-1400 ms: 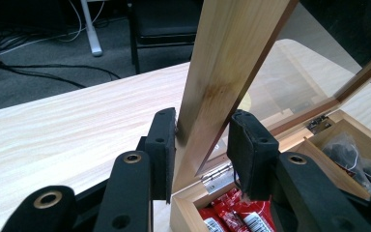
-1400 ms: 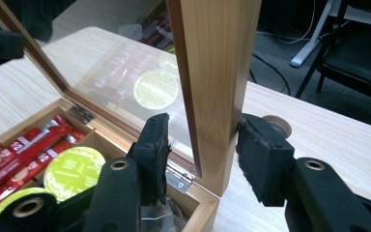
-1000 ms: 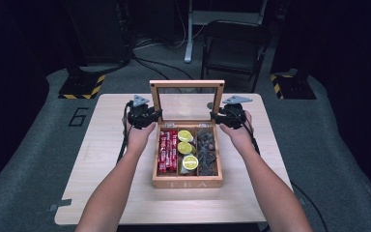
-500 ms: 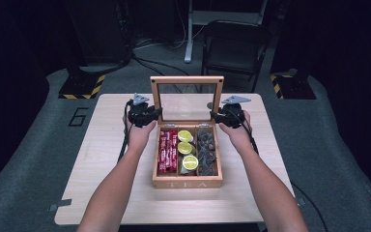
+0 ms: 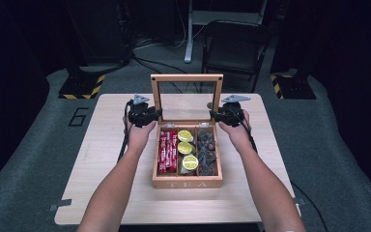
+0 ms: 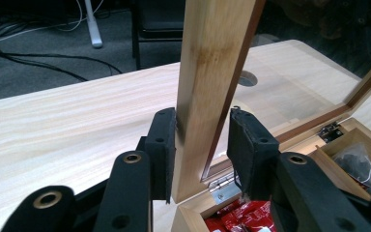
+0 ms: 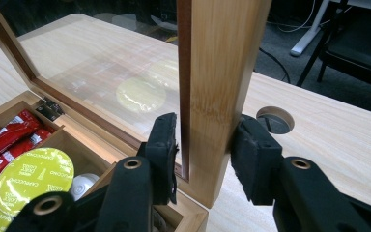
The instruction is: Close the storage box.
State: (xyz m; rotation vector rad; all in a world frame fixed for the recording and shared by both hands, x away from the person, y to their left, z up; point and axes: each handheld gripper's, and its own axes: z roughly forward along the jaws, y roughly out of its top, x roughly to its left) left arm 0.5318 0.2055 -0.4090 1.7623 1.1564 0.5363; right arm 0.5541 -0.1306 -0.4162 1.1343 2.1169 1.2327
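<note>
Lid (image 5: 187, 94): we've got the tea box's glass-paned lid standing upright, one side rail between each claw's jaws.
Left gripper (image 6: 200, 140): jaws straddle the left rail; one pad touches the wood, the other sits just off it, so spread a bit, and they've just opened slightly.
Right gripper (image 7: 205, 145): pinching the right rail, both pads on the wood, jaws just closing in.
Box (image 5: 187, 183): right below both claws, holding red packets (image 5: 167, 152), lime-topped capsules (image 5: 185, 148) and dark tea bags (image 5: 206, 150).
Table (image 5: 101, 159): under it all.
</note>
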